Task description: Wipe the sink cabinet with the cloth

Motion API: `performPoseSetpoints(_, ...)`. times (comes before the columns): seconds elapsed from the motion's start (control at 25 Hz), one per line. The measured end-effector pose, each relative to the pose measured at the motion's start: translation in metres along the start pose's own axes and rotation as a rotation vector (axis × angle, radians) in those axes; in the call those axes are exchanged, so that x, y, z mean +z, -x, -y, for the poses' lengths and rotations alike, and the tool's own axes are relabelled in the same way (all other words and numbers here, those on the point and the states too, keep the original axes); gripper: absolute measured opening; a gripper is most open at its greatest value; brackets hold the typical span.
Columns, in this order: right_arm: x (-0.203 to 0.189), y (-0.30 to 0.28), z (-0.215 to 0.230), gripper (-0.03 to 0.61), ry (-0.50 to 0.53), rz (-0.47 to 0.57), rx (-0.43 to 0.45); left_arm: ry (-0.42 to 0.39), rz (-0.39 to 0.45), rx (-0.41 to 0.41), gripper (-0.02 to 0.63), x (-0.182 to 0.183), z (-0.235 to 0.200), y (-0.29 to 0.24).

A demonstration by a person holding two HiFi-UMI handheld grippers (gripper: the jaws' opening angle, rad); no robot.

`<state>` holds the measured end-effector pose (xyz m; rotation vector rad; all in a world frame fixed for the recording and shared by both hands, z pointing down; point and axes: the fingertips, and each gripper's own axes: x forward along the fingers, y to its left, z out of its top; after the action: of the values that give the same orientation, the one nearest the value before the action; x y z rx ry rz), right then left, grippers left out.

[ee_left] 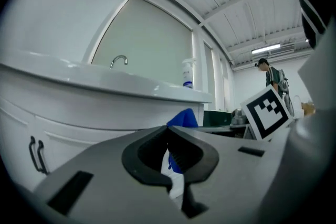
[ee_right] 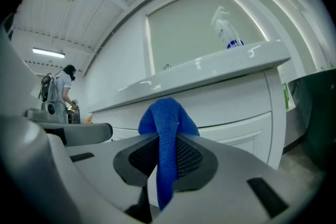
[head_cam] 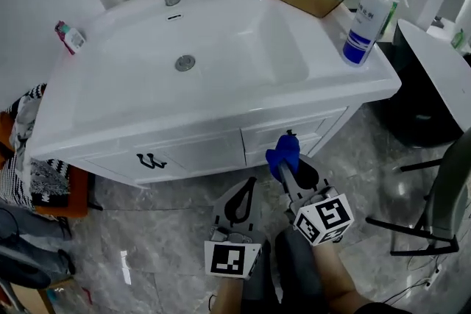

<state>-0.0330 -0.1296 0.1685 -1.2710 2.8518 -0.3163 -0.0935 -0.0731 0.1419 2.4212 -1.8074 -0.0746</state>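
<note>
Right hand-held gripper [head_cam: 288,168] pinches cloth [head_cam: 282,155] near sink cabinet [head_cam: 199,155], marble floor [head_cam: 162,232]

Left gripper [head_cam: 251,184]: low in the head view at 6 o'clock, nose toward 12–1 o'clock. Jaws together at the tips, nothing pinched.

Right gripper [head_cam: 284,162]: just beside the left at its 2 o'clock, nose toward 11 o'clock. Jaws clamped on the blue cloth [ee_right: 167,113], which bulges past the tips and hangs between them.
</note>
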Motion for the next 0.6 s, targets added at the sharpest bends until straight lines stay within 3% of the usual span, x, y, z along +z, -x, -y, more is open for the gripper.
performPoseSetpoints(0.16,-0.028,-0.026,0.012,0.058,-0.013,0.088,0.028,-0.015,0.034,-0.007,0.005,-0.061,-0.01,-0.016)
performPoseSetpoints(0.28,-0.029,-0.04,0.017,0.058,0.047,0.181,0.015,-0.075,0.044,-0.025,0.005,-0.097,-0.014,-0.027)
performPoseSetpoints(0.44,-0.018,-0.054,0.0,0.058,0.126,0.312,0.064,-0.09,0.082,-0.023,0.005,-0.13,-0.025,-0.04)
performPoseSetpoints(0.6,-0.023,-0.068,-0.013,0.058,0.203,0.376,0.099,-0.079,0.116,-0.014,0.005,-0.152,-0.035,-0.055)
